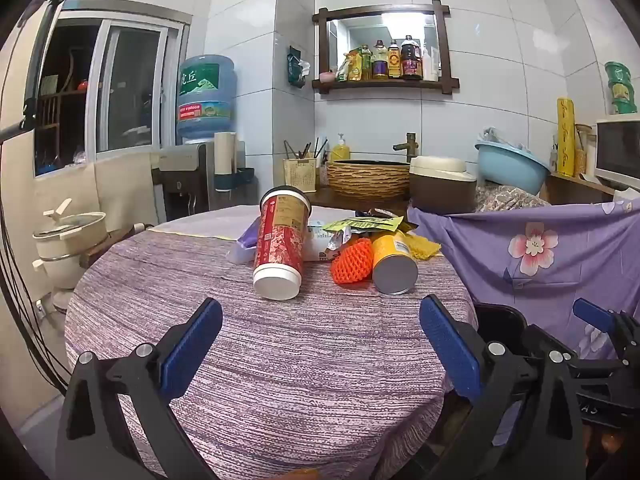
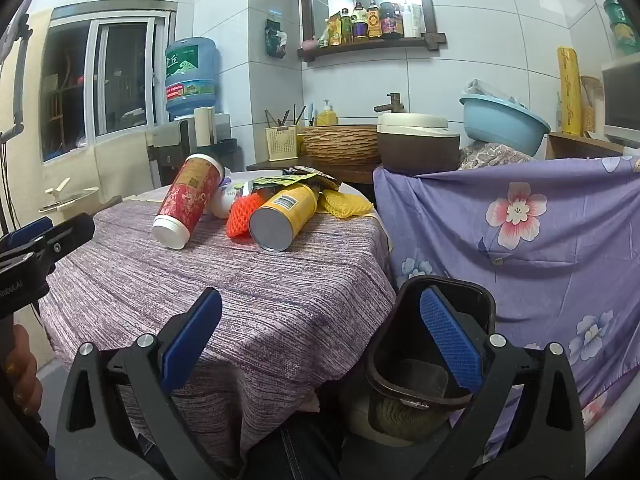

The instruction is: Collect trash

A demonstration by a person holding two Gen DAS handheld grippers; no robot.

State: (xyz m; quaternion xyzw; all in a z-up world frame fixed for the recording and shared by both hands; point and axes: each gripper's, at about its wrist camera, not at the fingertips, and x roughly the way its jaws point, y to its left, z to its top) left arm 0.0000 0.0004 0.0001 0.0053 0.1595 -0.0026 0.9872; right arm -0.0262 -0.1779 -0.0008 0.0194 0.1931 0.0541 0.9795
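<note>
Both grippers spread wide, nothing between the pads — my left gripper (image 1: 320, 344) over the table (image 1: 280, 360), my right gripper (image 2: 320, 340) at the table's edge above the bin (image 2: 404, 364). Trash sits at the far side: red cup (image 1: 280, 244) lying down, orange net (image 1: 350, 262) touching yellow can (image 1: 392, 264), wrappers (image 1: 360, 224) behind.

The left gripper (image 1: 320, 336) hovers wide open and empty over a table (image 1: 280, 380). Beyond it lie a red cup (image 1: 280, 240) and a yellow can (image 1: 392, 260), both tipped over, with an orange net (image 1: 352, 260) between them and wrappers (image 1: 360, 224) behind.
</note>
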